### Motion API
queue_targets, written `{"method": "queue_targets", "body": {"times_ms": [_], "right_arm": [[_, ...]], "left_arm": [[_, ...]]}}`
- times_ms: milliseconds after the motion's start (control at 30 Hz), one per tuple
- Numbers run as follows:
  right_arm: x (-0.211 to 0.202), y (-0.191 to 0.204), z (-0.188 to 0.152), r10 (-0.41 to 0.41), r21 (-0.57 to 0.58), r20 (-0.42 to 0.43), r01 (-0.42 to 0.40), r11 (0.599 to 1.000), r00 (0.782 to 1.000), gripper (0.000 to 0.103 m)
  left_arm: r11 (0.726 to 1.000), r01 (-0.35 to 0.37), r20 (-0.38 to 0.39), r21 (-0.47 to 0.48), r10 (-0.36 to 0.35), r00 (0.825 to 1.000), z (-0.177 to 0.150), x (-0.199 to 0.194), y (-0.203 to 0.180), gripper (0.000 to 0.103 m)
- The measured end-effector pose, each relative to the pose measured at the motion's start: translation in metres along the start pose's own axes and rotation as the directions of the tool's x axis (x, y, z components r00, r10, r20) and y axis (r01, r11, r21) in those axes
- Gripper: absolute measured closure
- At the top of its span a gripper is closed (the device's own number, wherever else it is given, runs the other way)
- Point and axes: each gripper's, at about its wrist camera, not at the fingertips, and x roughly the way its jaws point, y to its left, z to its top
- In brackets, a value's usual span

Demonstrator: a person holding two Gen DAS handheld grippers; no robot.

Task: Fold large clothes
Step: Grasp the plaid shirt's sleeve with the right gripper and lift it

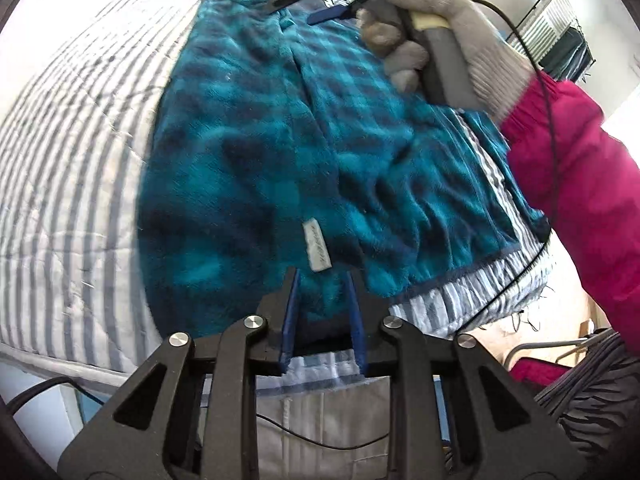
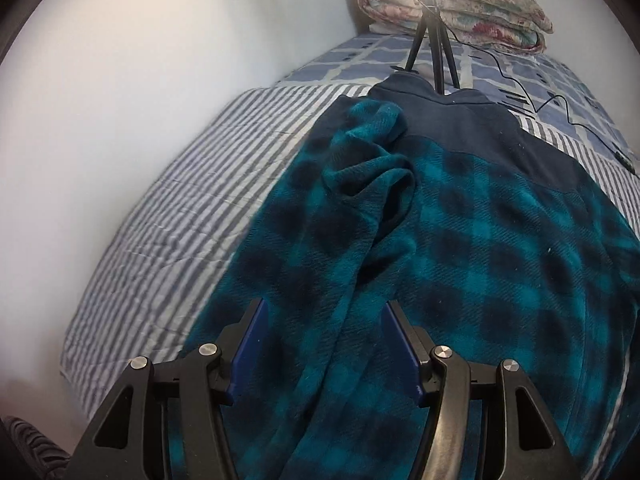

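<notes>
Teal plaid fleece jacket spread across the striped bedcover, hem at the near edge of the bed, dark collar toward the far end by the tripod and folded quilt. One sleeve already turned in over the body; other side not yet folded, as far as can be seen. Left gripper at the hem by the near edge, fingers apart with fleece between them, not clamped. Right gripper low over the body, fingers wide apart, grasping nothing. Gloved hand gripping its handle. Judged early: second side and lengthwise fold remaining.
</notes>
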Motion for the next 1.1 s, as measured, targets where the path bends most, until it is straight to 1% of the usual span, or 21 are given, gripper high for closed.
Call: {"method": "queue_targets", "body": {"times_ms": [67, 133, 267, 300, 333, 400, 433, 467, 500, 567, 633, 667, 733, 800, 900, 933, 967, 1000, 1033, 1067, 1100], "right_arm": [[0.006, 0.0, 0.003, -0.047, -0.021, -0.011, 0.047, 0.999, 0.999, 0.042], [0.011, 0.0, 0.006, -0.094, -0.045, -0.013, 0.093, 0.995, 0.995, 0.042], [0.022, -0.003, 0.009, -0.11, -0.033, -0.025, 0.109, 0.993, 0.994, 0.042], [0.024, -0.002, 0.009, -0.116, -0.039, -0.028, 0.114, 0.993, 0.993, 0.042], [0.026, -0.001, 0.01, -0.119, -0.044, -0.03, 0.118, 0.992, 0.992, 0.042], [0.03, 0.0, 0.011, -0.132, -0.056, -0.032, 0.13, 0.99, 0.991, 0.047], [0.032, 0.0, 0.012, -0.143, -0.061, -0.031, 0.141, 0.988, 0.989, 0.057], [0.032, -0.001, 0.013, -0.148, -0.06, -0.031, 0.146, 0.987, 0.989, 0.075], [0.032, -0.002, 0.015, -0.138, -0.048, -0.029, 0.137, 0.989, 0.99, 0.082], [0.027, -0.007, 0.018, -0.11, -0.006, -0.007, 0.11, 0.994, 0.994, 0.102], [0.023, -0.017, 0.021, -0.073, 0.048, 0.02, 0.072, 0.996, 0.997, 0.103], [0.023, -0.025, 0.02, -0.069, 0.078, 0.026, 0.067, 0.995, 0.997, 0.103], [0.032, -0.033, 0.018, -0.106, 0.088, 0.006, 0.105, 0.991, 0.994, 0.103], [0.044, -0.038, 0.011, -0.138, 0.081, -0.033, 0.141, 0.987, 0.99, 0.103], [0.04, -0.044, 0.005, -0.139, 0.092, -0.028, 0.141, 0.986, 0.99, 0.103], [0.034, -0.047, 0.005, -0.137, 0.108, -0.017, 0.138, 0.985, 0.99, 0.1], [0.025, -0.053, 0.004, -0.107, 0.142, 0.001, 0.106, 0.984, 0.994, 0.082], [0.018, -0.058, 0.003, -0.061, 0.168, 0.021, 0.057, 0.984, 0.998, 0.069], [0.004, -0.066, -0.001, 0.015, 0.208, 0.061, -0.027, 0.978, 0.998, 0.056], [-0.007, -0.071, -0.005, 0.053, 0.224, 0.08, -0.07, 0.972, 0.995, 0.052], [-0.015, -0.073, -0.008, 0.068, 0.228, 0.091, -0.087, 0.97, 0.994, 0.052]], "left_arm": [[1.0, 0.01, 0.001, 0.006, -0.01, 1.0, -0.003, -0.005, -0.005, 0.082], [1.0, -0.008, 0.008, 0.026, 0.007, 1.0, -0.003, -0.003, -0.01, 0.082], [0.999, -0.041, 0.002, 0.014, 0.041, 0.999, -0.002, 0.005, -0.008, 0.083], [0.999, -0.043, 0.001, 0.004, 0.043, 0.999, -0.001, 0.006, -0.006, 0.092], [0.999, -0.031, -0.001, -0.009, 0.031, 1.0, 0.001, 0.008, -0.003, 0.097], [0.999, 0.003, 0.015, -0.042, -0.002, 1.0, 0.003, 0.005, 0.001, 0.1], [0.999, 0.019, 0.027, -0.049, -0.018, 0.999, 0.005, 0.001, 0.0, 0.102], [0.998, 0.035, 0.043, -0.049, -0.033, 0.999, 0.006, -0.004, -0.003, 0.102], [0.998, 0.053, 0.056, -0.045, -0.051, 0.997, 0.007, -0.009, -0.006, 0.102], [0.997, 0.075, 0.08, -0.011, -0.074, 0.994, 0.01, -0.017, -0.015, 0.102], [0.997, 0.069, 0.081, 0.017, -0.07, 0.994, 0.011, -0.015, -0.021, 0.103], [0.998, 0.07, 0.068, 0.012, -0.07, 0.995, 0.01, -0.01, -0.02, 0.103], [0.998, 0.068, 0.027, -0.006, -0.068, 0.997, 0.009, 0.004, -0.018, 0.103], [0.999, 0.035, -0.009, 0.014, -0.035, 0.999, 0.007, 0.018, -0.017, 0.102], [0.999, 0.05, -0.015, 0.012, -0.05, 0.999, 0.007, 0.015, -0.016, 0.102], [0.998, 0.057, -0.014, 0.017, -0.056, 0.998, 0.008, 0.011, -0.016, 0.102], [0.997, 0.068, -0.007, 0.024, -0.068, 0.998, 0.009, 0.004, -0.016, 0.099], [0.997, 0.079, -0.002, 0.026, -0.079, 0.997, 0.01, 0.001, -0.012, 0.094], [0.995, 0.099, 0.009, 0.028, -0.099, 0.995, 0.009, -0.008, -0.012, 0.09], [0.993, 0.109, 0.018, 0.036, -0.11, 0.994, 0.008, -0.016, -0.012, 0.089], [0.992, 0.114, 0.026, 0.044, -0.115, 0.993, 0.009, -0.022, -0.013, 0.089]]}}
